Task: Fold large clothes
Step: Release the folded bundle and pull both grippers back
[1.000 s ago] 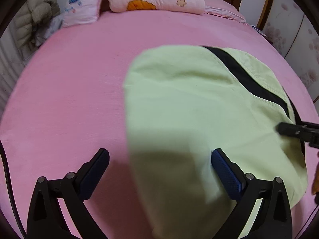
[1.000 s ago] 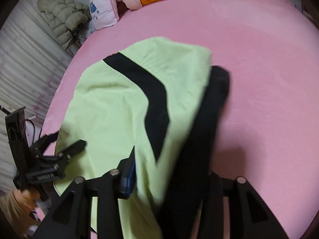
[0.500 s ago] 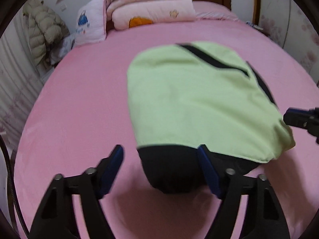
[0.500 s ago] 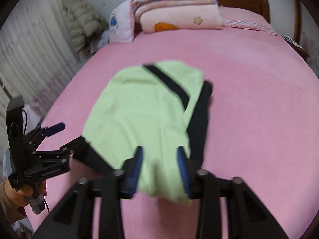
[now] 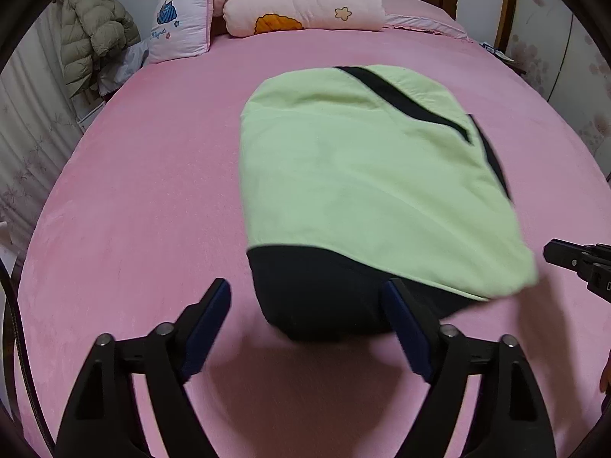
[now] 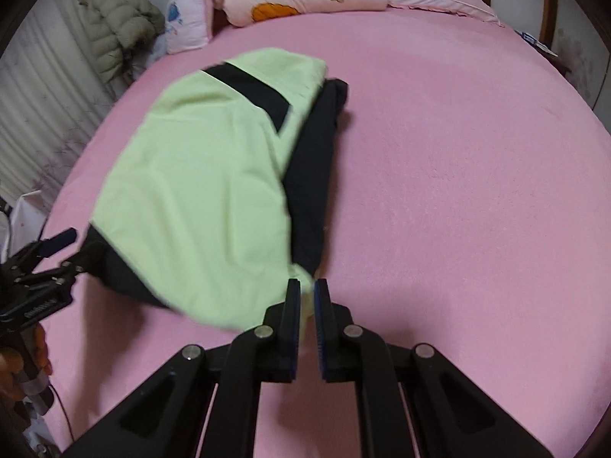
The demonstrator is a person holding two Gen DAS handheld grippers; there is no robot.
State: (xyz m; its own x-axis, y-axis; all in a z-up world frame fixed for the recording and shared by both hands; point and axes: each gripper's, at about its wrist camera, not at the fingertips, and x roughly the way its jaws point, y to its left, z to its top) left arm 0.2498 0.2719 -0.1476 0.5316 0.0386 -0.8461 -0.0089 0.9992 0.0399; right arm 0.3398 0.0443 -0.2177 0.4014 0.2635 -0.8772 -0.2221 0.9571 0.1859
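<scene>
A: The garment point(image 5: 366, 175), a light green piece with black panels and a black stripe, lies folded on the pink bed point(image 5: 133, 191), about midway across it, with its black end toward the cameras. It is the biggest thing on the sheet.

B: And behind it?

A: At the headboard end there is a stack of folded pink quilts point(image 5: 301, 11), a pillow point(image 5: 179, 34) with a blue bag print leaning beside them, and a padded olive jacket point(image 5: 95, 34) hanging off to the left of the bed.

B: What about the left gripper point(image 5: 305, 324)?

A: Its jaws stand wide, having just been opening again after a brief narrowing. The black hem lies between the blue pads point(image 5: 212, 318), but neither pad presses on it.

B: And the right gripper point(image 6: 307, 294)?

A: Its jaws have just been closing and are now nearly together, pinching the near green corner of the garment; a fold of green cloth shows in the narrow slit between the fingers point(image 6: 292, 305). In the right wrist view, a hand point(image 6: 23, 362) carrying the left gripper shows at the left edge.
</scene>
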